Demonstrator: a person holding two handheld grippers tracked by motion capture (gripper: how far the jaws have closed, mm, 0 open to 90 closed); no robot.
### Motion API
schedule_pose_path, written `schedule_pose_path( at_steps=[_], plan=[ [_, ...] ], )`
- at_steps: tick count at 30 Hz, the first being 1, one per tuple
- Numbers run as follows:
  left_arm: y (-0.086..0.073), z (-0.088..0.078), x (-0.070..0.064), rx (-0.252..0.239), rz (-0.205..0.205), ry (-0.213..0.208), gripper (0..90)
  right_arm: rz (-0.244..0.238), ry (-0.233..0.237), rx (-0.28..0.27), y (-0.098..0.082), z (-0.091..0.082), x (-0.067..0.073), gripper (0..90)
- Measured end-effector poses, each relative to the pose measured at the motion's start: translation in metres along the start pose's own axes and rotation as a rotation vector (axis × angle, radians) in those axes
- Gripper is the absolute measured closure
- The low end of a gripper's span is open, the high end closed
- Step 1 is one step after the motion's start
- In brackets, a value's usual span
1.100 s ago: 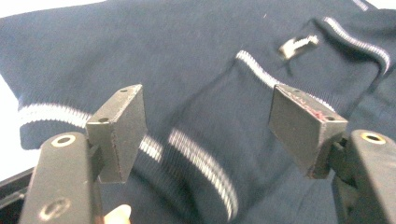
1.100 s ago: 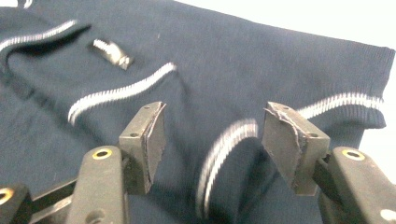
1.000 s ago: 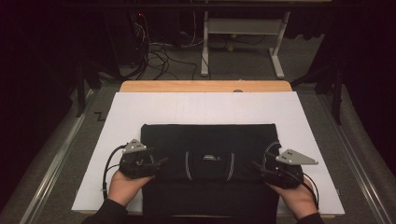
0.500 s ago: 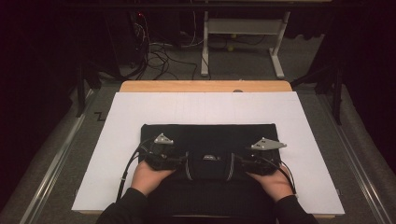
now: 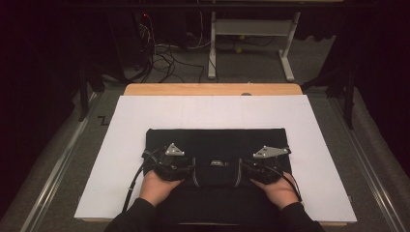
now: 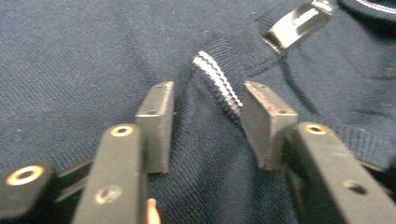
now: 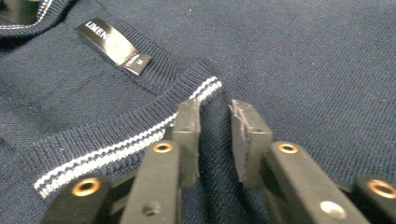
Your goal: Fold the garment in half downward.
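A dark navy knit sweater (image 5: 217, 145) lies folded flat on the white sheet, its white-striped collar near the person's side. My left gripper (image 5: 186, 169) rests on it just left of the collar, my right gripper (image 5: 246, 170) just right of it. In the left gripper view, my left gripper (image 6: 208, 88) has just been closing, and a hump of knit with the striped collar rim (image 6: 217, 79) is bunched between its pads. In the right gripper view, my right gripper (image 7: 214, 103) has just been closing too and pinches a narrow fold beside the collar rim (image 7: 140, 135). A black neck label (image 7: 114, 46) lies inside the collar.
The white sheet (image 5: 145, 121) covers a wooden table (image 5: 212, 89). Metal rails run along both sides of the table. Behind it, on the floor, are cables (image 5: 159, 53) and a white desk frame (image 5: 251, 29).
Both hands have moved inward from the sweater's outer edges to the collar area and sunk onto the fabric. Since half a second ago they have stayed in place.
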State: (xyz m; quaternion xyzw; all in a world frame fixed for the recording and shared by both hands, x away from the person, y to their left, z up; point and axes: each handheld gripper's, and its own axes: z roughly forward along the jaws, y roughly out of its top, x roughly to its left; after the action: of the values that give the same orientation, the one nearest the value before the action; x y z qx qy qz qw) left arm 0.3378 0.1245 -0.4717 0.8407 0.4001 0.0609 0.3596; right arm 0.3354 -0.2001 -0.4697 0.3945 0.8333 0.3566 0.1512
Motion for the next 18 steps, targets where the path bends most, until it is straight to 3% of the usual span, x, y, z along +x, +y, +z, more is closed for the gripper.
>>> schedule_pose_path(
  at_steps=[7,10,13,18],
  plan=[
    [-0.001,-0.001,-0.003,-0.021,0.024,0.002,69.5,-0.013,0.001,-0.011,-0.001,-0.001,0.001,81.2],
    [-0.002,-0.003,-0.004,-0.037,0.031,0.026,77.2,-0.005,0.0,-0.038,-0.001,-0.006,0.001,82.0],
    [-0.002,-0.006,-0.002,-0.066,0.015,0.025,78.5,-0.01,-0.001,-0.073,0.0,-0.013,0.002,82.3],
    [-0.002,-0.01,-0.004,-0.092,0.021,0.027,79.6,-0.022,0.0,-0.087,-0.001,-0.016,0.003,82.3]
  ],
)
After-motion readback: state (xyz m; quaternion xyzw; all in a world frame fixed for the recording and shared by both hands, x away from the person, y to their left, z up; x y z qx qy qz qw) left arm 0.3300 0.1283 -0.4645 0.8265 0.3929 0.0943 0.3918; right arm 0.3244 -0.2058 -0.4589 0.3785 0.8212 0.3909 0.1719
